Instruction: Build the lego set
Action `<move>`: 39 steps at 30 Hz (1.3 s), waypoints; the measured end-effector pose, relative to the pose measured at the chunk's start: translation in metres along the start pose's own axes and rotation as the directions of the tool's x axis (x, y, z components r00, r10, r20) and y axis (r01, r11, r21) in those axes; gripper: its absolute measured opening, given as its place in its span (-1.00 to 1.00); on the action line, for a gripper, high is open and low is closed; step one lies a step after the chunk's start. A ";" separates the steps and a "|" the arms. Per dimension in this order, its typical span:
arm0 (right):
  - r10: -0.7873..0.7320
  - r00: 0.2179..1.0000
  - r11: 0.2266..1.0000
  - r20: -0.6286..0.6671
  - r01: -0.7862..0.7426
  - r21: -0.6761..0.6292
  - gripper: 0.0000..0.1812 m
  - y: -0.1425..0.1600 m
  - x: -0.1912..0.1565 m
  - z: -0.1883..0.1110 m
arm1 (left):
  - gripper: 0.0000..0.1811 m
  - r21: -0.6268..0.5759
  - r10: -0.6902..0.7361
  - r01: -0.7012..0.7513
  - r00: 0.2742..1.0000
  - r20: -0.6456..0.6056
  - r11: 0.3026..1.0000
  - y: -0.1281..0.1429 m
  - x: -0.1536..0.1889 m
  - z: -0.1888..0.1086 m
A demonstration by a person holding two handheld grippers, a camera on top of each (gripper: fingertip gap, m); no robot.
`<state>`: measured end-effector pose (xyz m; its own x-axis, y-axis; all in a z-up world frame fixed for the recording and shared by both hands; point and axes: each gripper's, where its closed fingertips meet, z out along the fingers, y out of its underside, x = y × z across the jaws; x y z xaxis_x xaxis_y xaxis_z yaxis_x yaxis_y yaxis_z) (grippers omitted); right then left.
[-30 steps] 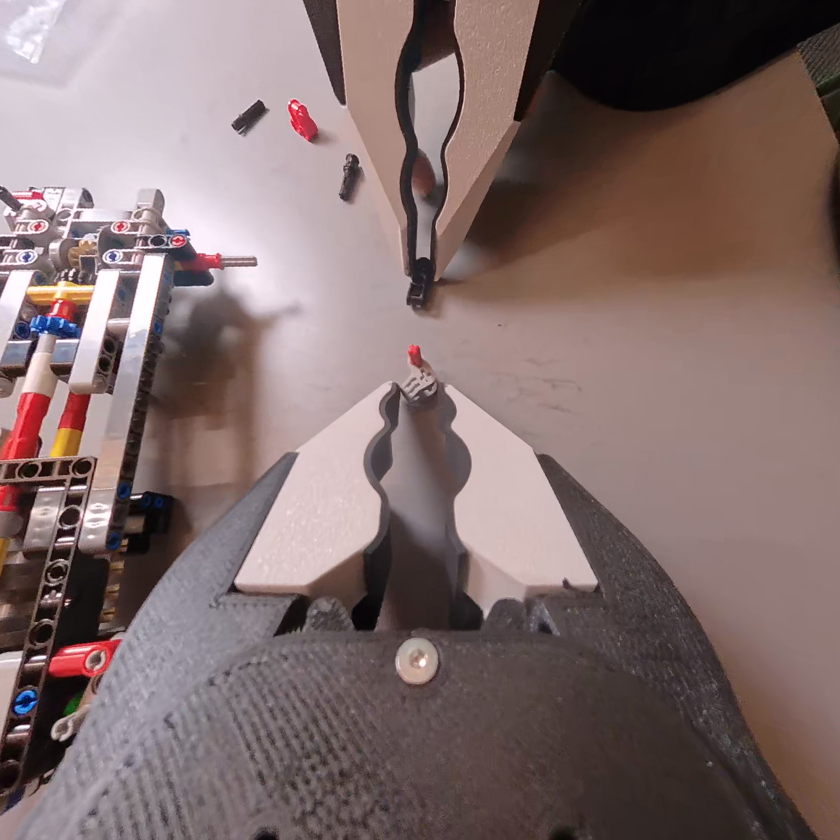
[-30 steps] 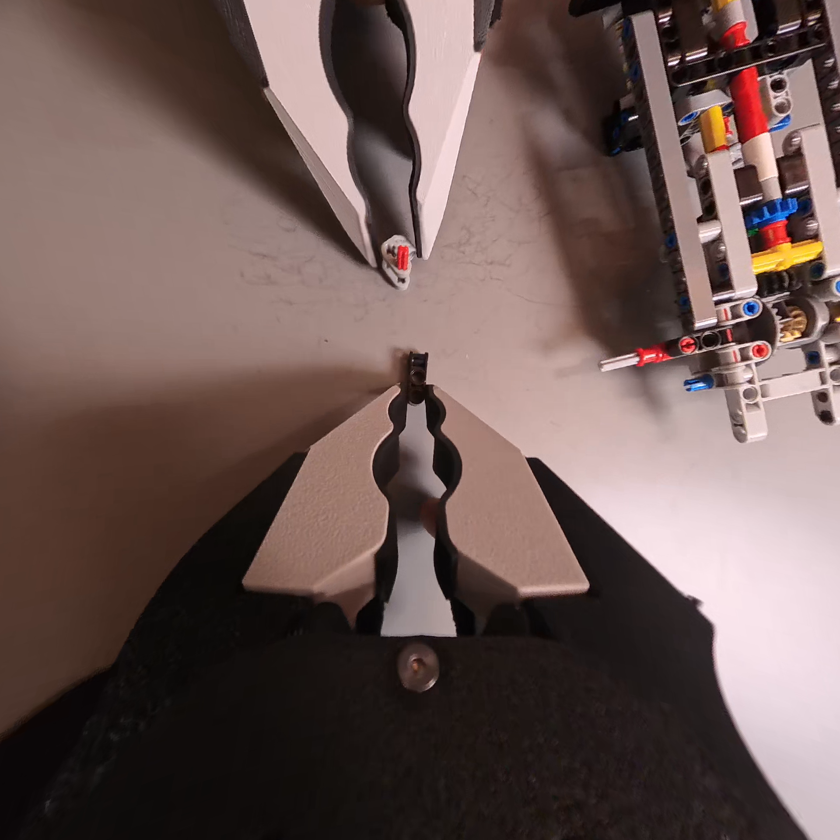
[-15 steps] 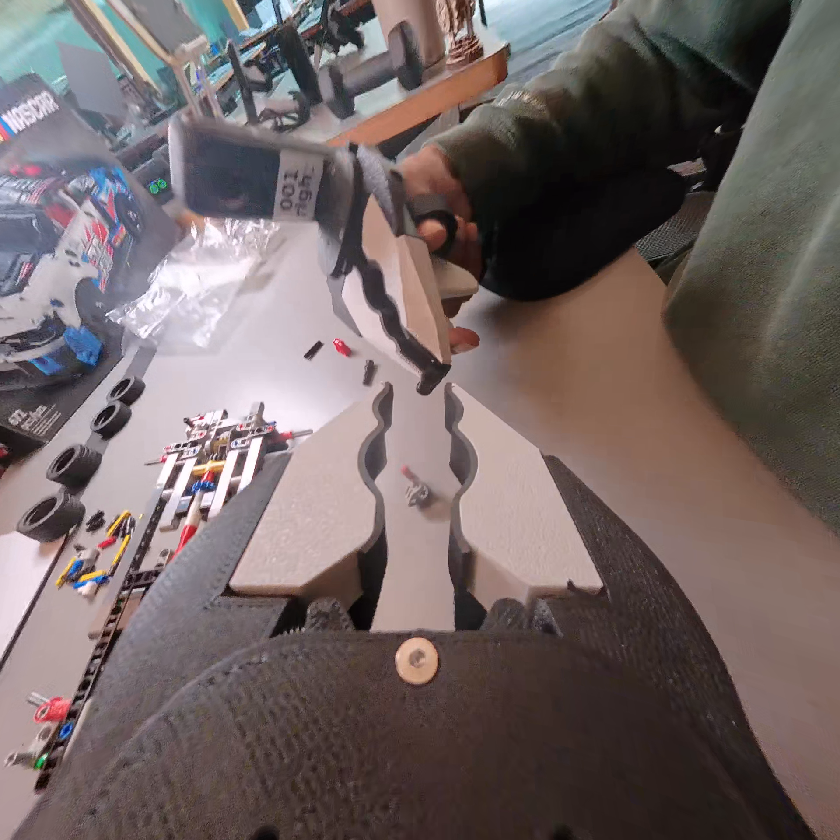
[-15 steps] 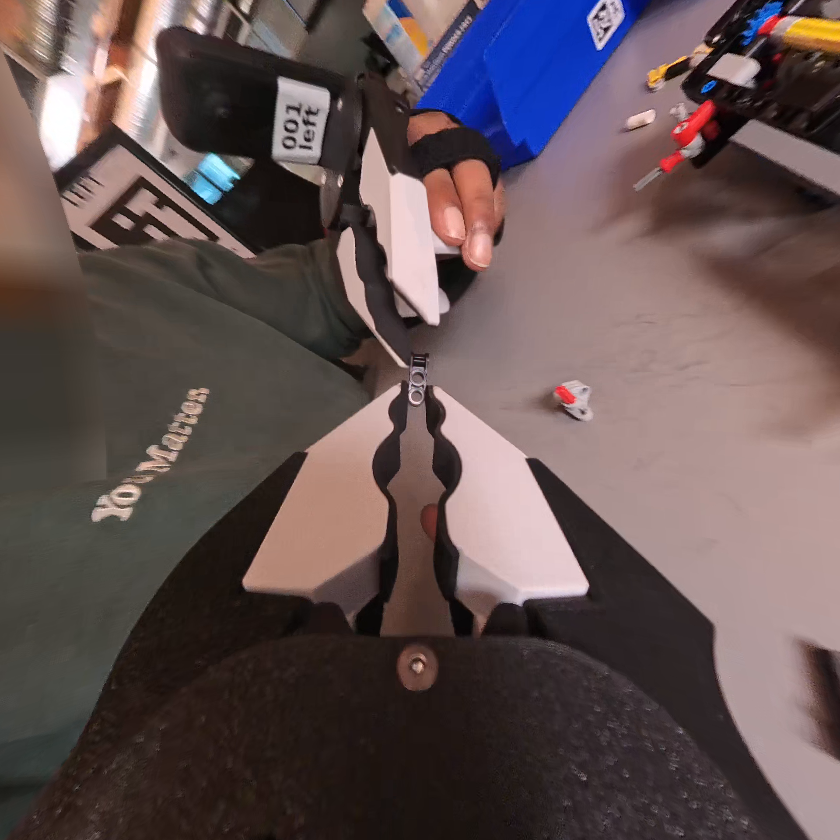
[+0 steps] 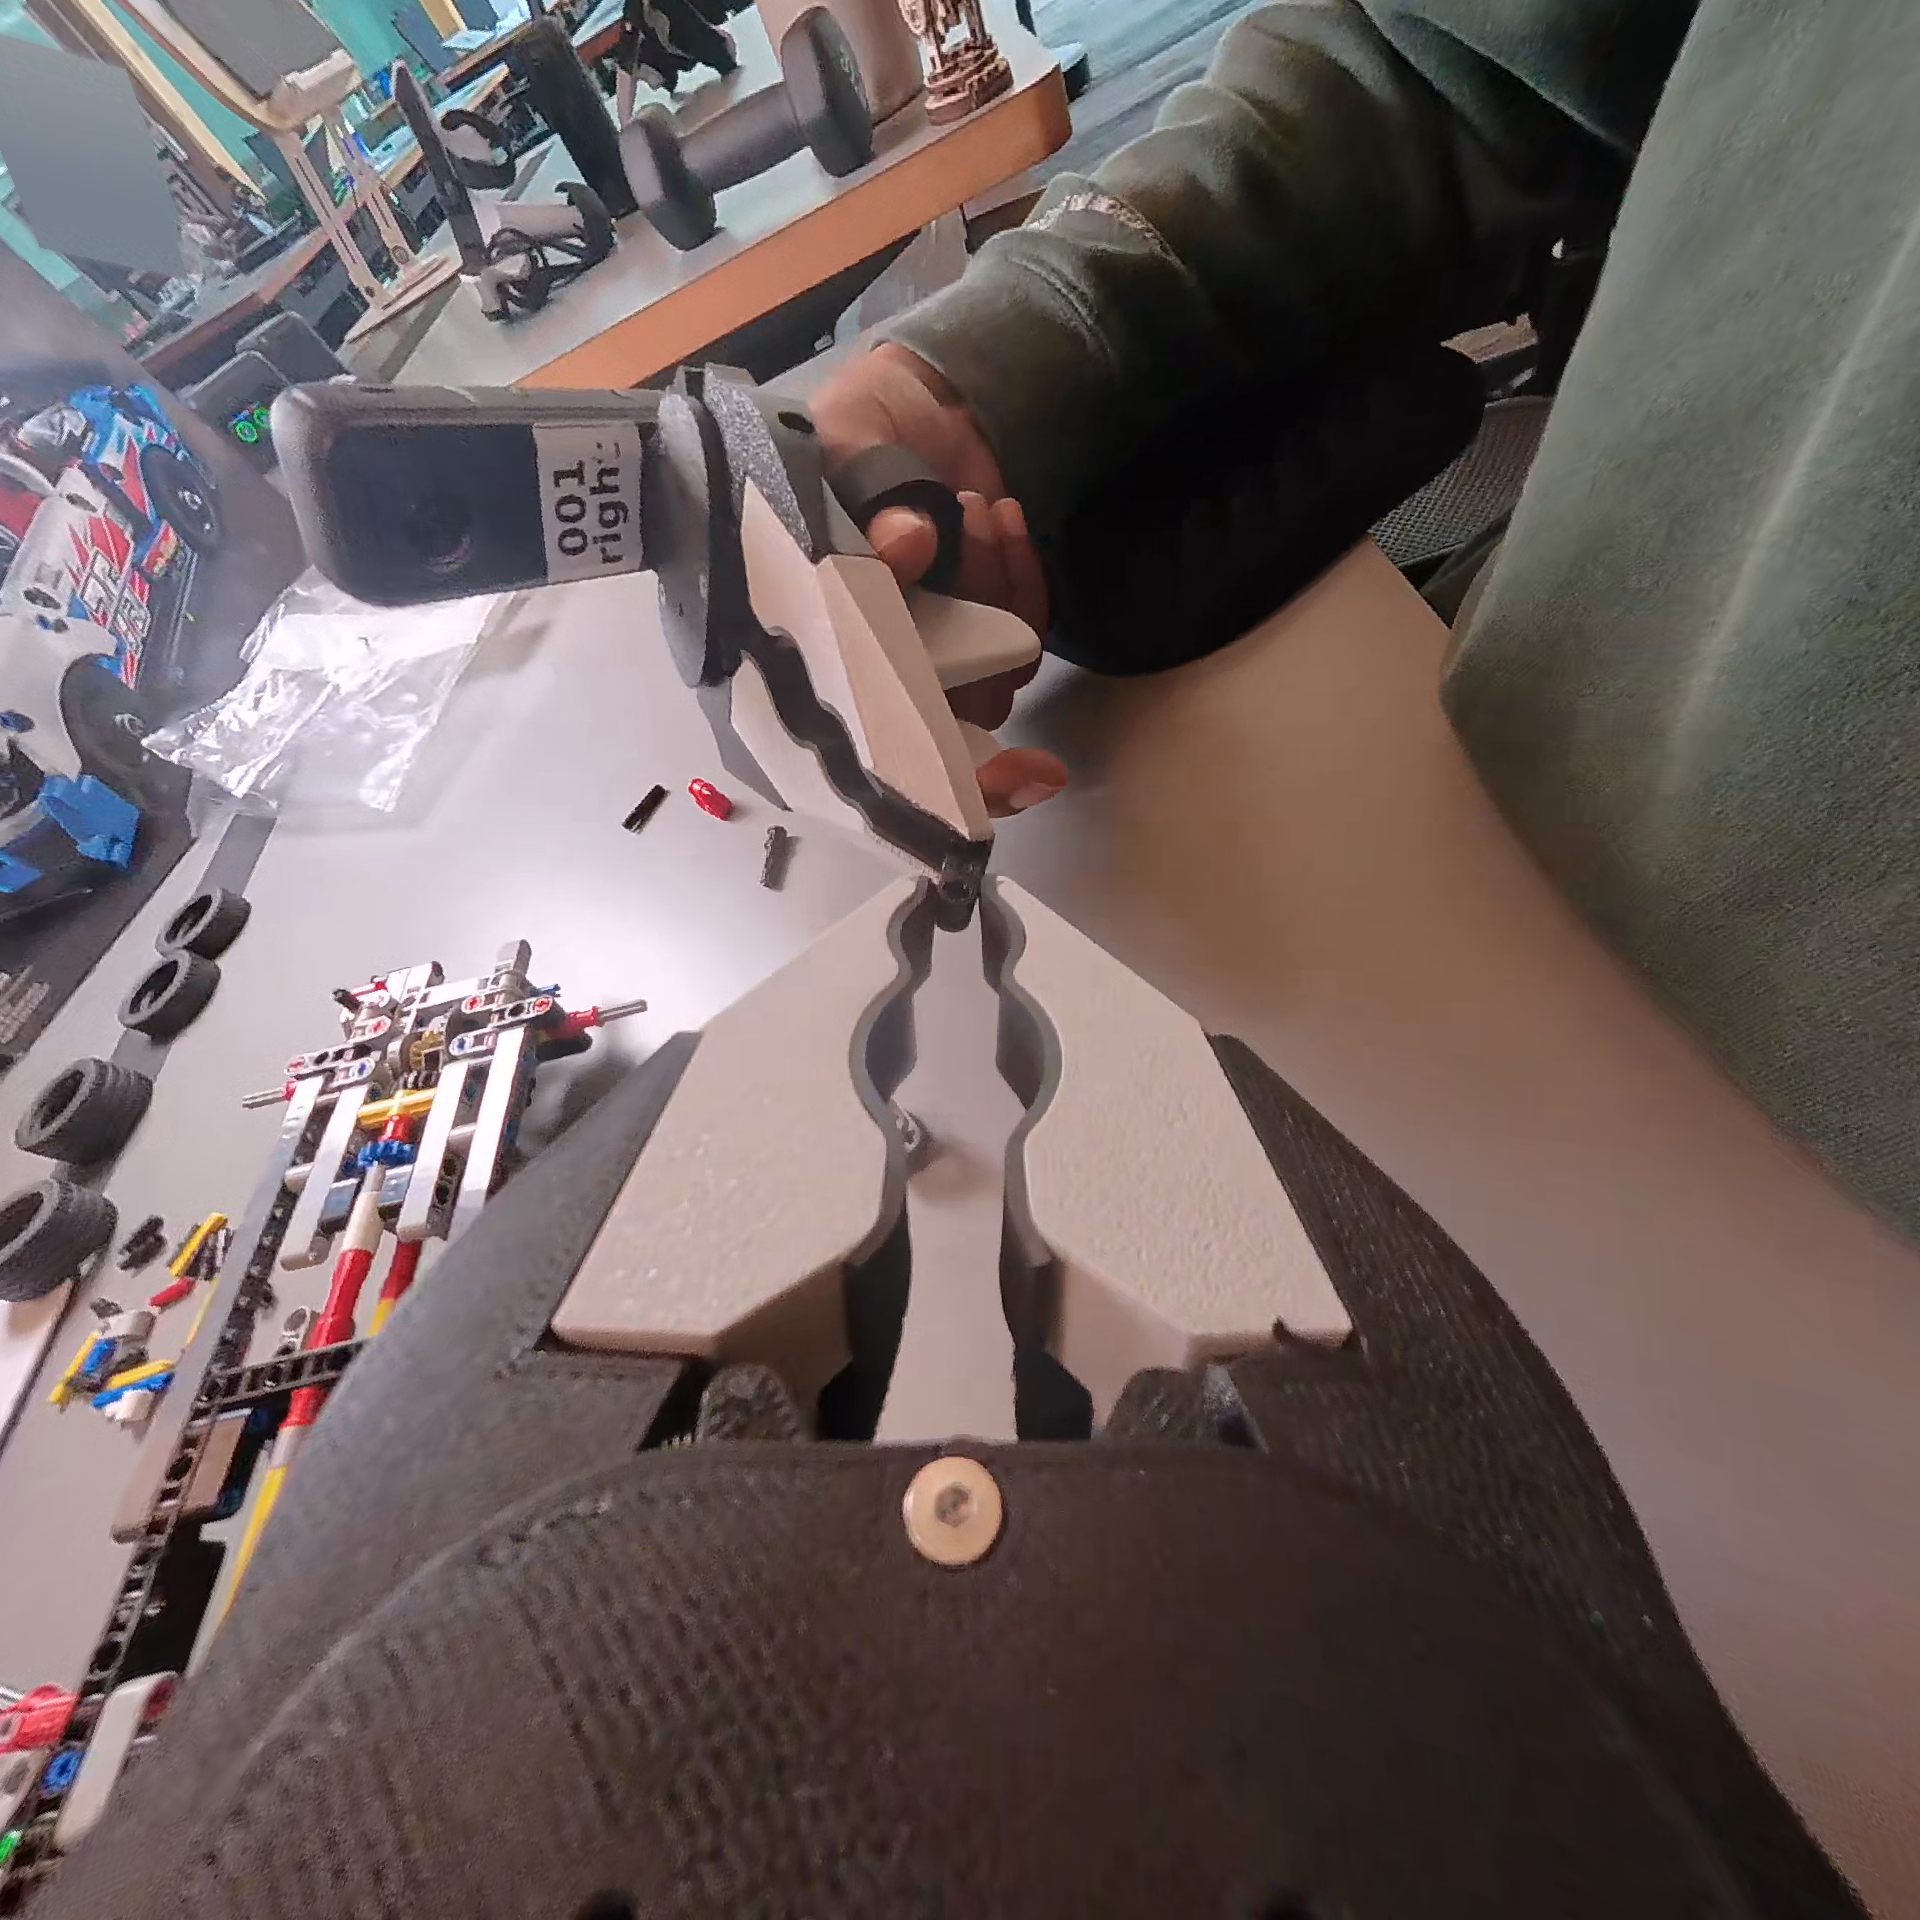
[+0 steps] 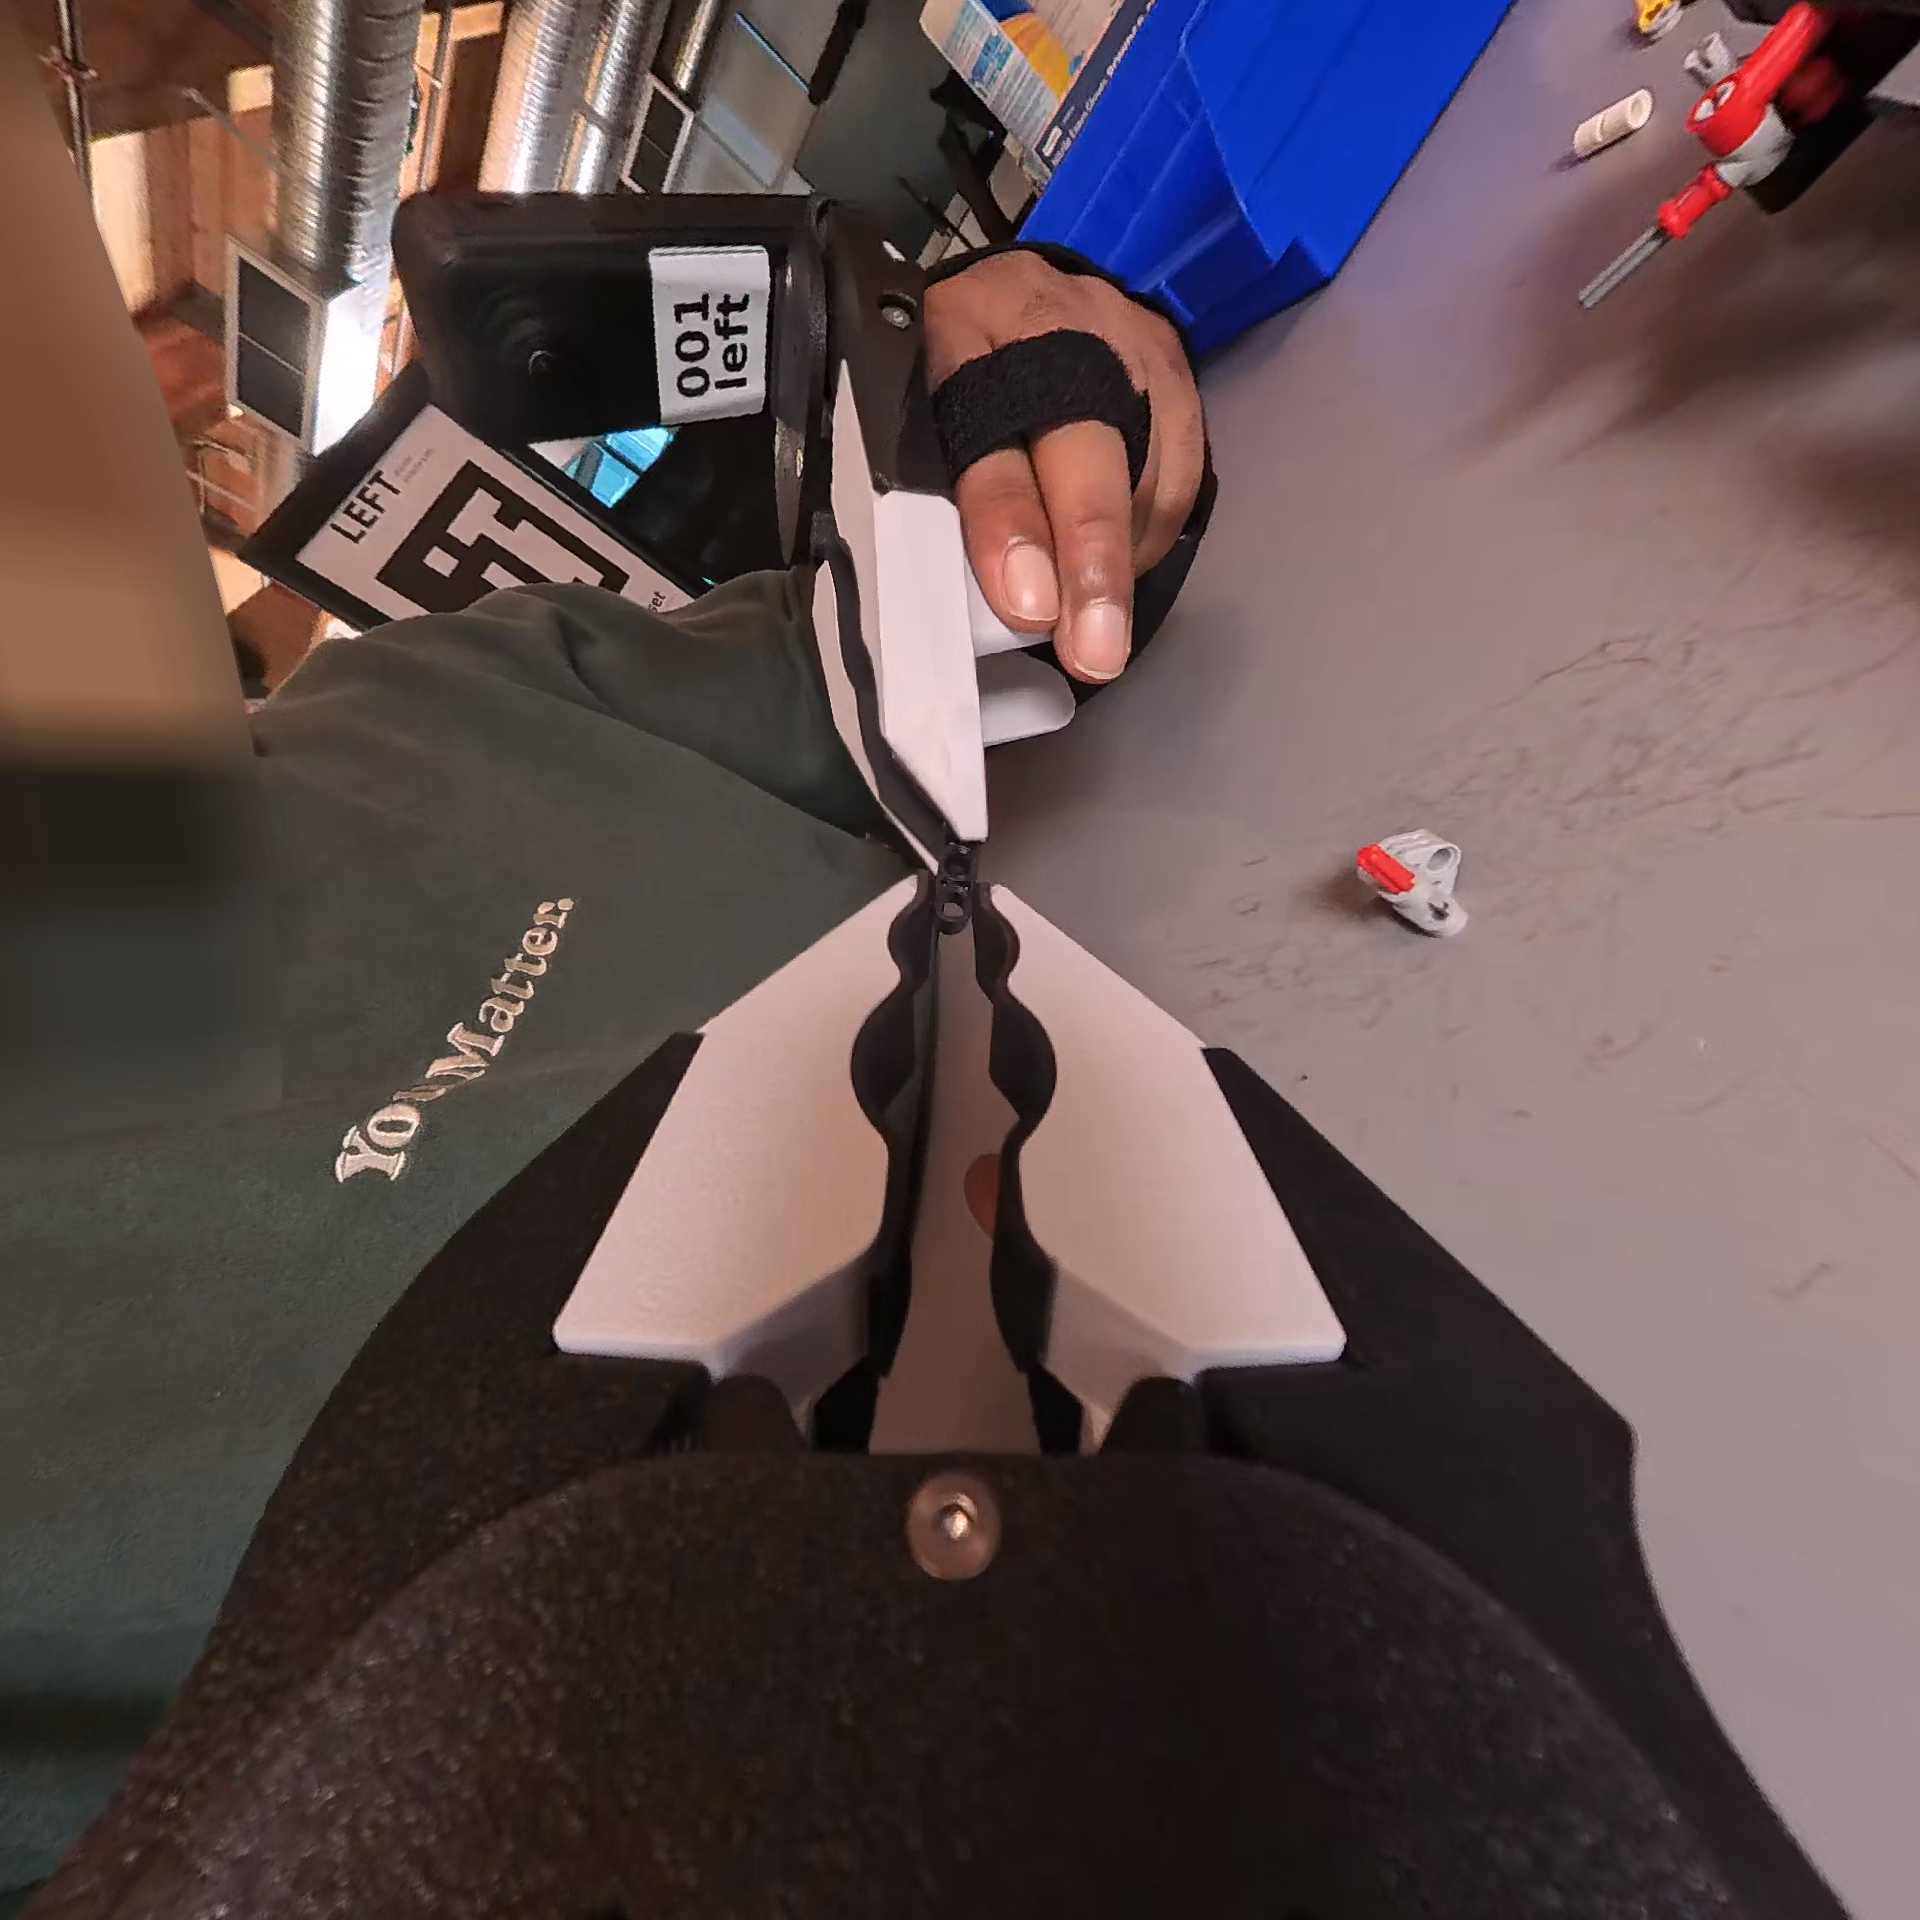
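Note:
My right gripper [image 6: 954, 896] is shut on a small black connector [image 6: 954, 883], held off the table. My left gripper [image 5: 951, 902] meets it tip to tip, and its jaws are closed around the connector's other end [image 5: 953, 891]. In the right wrist view the left gripper [image 6: 951, 831] looks closed at the connector's far end. A small grey-and-red piece [image 6: 1413, 878] lies loose on the grey table; in the left wrist view it is mostly hidden between my fingers [image 5: 909, 1135]. The partly built chassis [image 5: 416, 1122] lies to the left.
Several black tyres [image 5: 73, 1112] and small loose parts [image 5: 125, 1361] lie left of the chassis. Two black pins [image 5: 644, 807] and a red piece [image 5: 710, 795] lie beyond it, near a plastic bag [image 5: 312, 707]. A blue bin [image 6: 1247, 156] stands behind. The person's green sleeve [image 5: 1299, 260] reaches in from the right. My left and right fingertips are right by each other. The small grey-and-red piece [image 6: 1413, 878] is about 8 centimeters from both grippers' fingertips.
My left gripper let the grey-and-red piece drop onto the table and opened. Both grippers rose and tilted, and the left has now closed onto the connector in the right gripper.

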<state>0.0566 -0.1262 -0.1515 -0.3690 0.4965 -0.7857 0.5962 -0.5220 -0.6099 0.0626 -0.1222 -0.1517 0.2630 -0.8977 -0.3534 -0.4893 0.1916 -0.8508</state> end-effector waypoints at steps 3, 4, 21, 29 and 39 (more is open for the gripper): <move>-0.032 0.999 0.999 -0.033 0.033 0.038 -0.94 -0.007 0.004 -0.003 | -0.94 0.024 -0.122 0.123 0.992 -0.007 0.992 0.003 -0.006 0.000; -0.060 0.997 0.997 -0.050 0.062 0.052 -0.93 -0.010 0.004 -0.004 | -0.94 0.045 -0.181 0.182 0.983 -0.022 0.982 0.003 -0.008 0.000; -0.621 0.639 0.732 -0.453 0.680 -0.045 -0.85 -0.036 0.008 -0.018 | -0.94 0.153 -0.647 0.681 0.730 -0.221 0.716 0.004 -0.028 -0.003; -0.622 0.641 0.755 -0.450 0.643 -0.127 -0.94 -0.026 0.017 -0.014 | -0.94 0.132 -0.638 0.664 0.745 -0.195 0.736 0.009 -0.027 0.000; -0.600 0.604 0.780 -0.525 0.588 -0.216 -0.95 -0.019 0.042 -0.024 | -0.68 -0.209 -0.357 0.349 0.934 0.001 0.913 0.075 -0.022 0.005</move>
<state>0.0472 -0.0787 -0.1705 -0.2064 0.9770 -0.0538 0.4015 0.0344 -0.9152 0.0244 -0.0860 -0.2101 0.4211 -0.9066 -0.0270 -0.5288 -0.2212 -0.8194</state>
